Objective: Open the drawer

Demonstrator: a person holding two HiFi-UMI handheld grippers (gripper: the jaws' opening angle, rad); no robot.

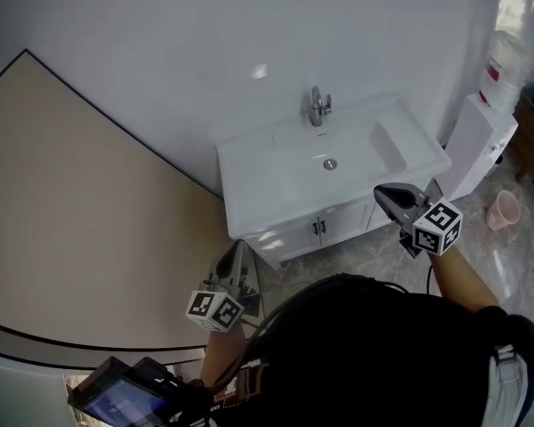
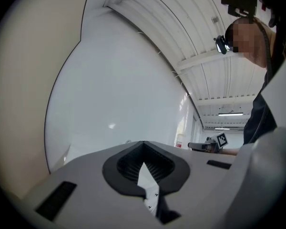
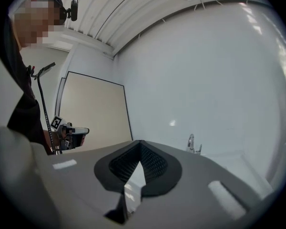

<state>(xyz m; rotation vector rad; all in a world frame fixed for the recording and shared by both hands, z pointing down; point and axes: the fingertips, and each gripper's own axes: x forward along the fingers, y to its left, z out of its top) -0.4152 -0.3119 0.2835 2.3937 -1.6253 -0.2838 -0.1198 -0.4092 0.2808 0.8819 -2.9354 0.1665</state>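
Left gripper (image 1: 238, 250) and right gripper (image 1: 384, 194) are both closed with nothing in them.

Head view: left gripper is low centre-left, over the floor and short of the cabinet's left corner. Right gripper is level with the cabinet's right end, tips just over the counter edge. White vanity (image 1: 249, 181) stands against the white wall, with a basin, a faucet (image 1: 317, 107) and a drain (image 1: 330, 164). Cabinet front (image 1: 338, 221) under the basin is closed, with two small dark handles (image 1: 320, 228) at its middle. Can't tell drawer from doors. Neither gripper touches it. Water dispenser (image 1: 479, 142) stands right of the vanity, pink bucket (image 1: 503, 210) on the floor beside it. Beige panel (image 1: 62, 203) is on the left.

Left gripper view: jaw tips meet, nothing between them. White wall ahead, right gripper off to the right, well apart.

Right gripper view: jaw tips meet, nothing held. Faucet and counter lie just past them, left gripper far left.
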